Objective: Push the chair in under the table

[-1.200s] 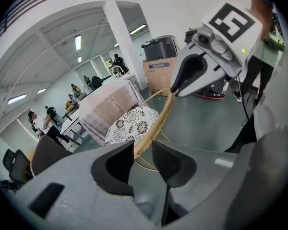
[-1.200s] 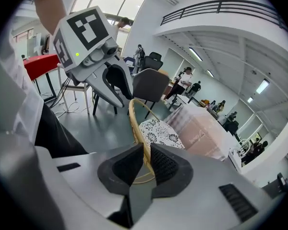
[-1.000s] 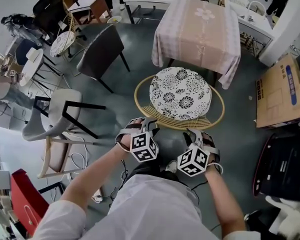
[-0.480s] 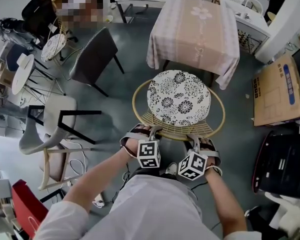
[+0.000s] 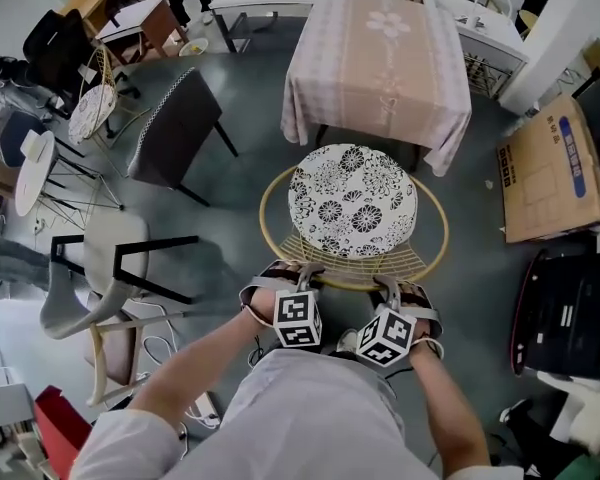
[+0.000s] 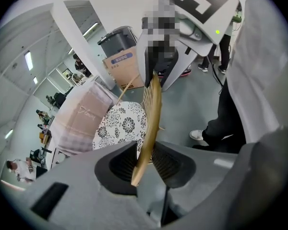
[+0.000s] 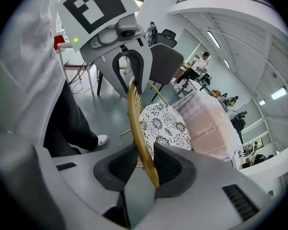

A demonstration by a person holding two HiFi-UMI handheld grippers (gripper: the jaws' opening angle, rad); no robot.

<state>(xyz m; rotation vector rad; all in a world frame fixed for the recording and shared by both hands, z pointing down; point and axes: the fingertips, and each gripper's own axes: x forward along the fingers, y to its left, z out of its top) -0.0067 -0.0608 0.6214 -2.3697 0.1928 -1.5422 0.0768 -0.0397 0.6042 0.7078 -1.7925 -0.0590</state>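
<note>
The left gripper [image 5: 292, 269] has the golden hoop rail [image 6: 151, 114] of the chair [image 5: 340, 258] between its jaws, which are closing. In the left gripper view the rail runs slantwise through the narrow gap and appears to touch both ribbed pads, though the contact on the far pad is hard to make out. The right gripper [image 5: 392, 284] grips the same hoop rail further along. Its jaws are also closing, and in the right gripper view the rail fills the gap between the pads. Both grippers point steeply down at the back of the chair, side by side and close to the person's body. Each gripper shows in the other's view at the far end of the rail. The chair carries a round cushion [image 5: 352, 198] with a black-and-white flower print. It stands on the grey floor just in front of the table [image 5: 375, 58], which is covered with a pink cloth. The cushion's far edge is near the hanging hem, and the seat is out from under the top. A cardboard box [image 5: 545, 168] lies well to the right of the chair. A dark chair [image 5: 175, 123] and a pale chair [image 5: 110, 258] with a black frame stand off to the left. The person's shoe [image 6: 198, 135] is on the floor behind the rail.
</note>
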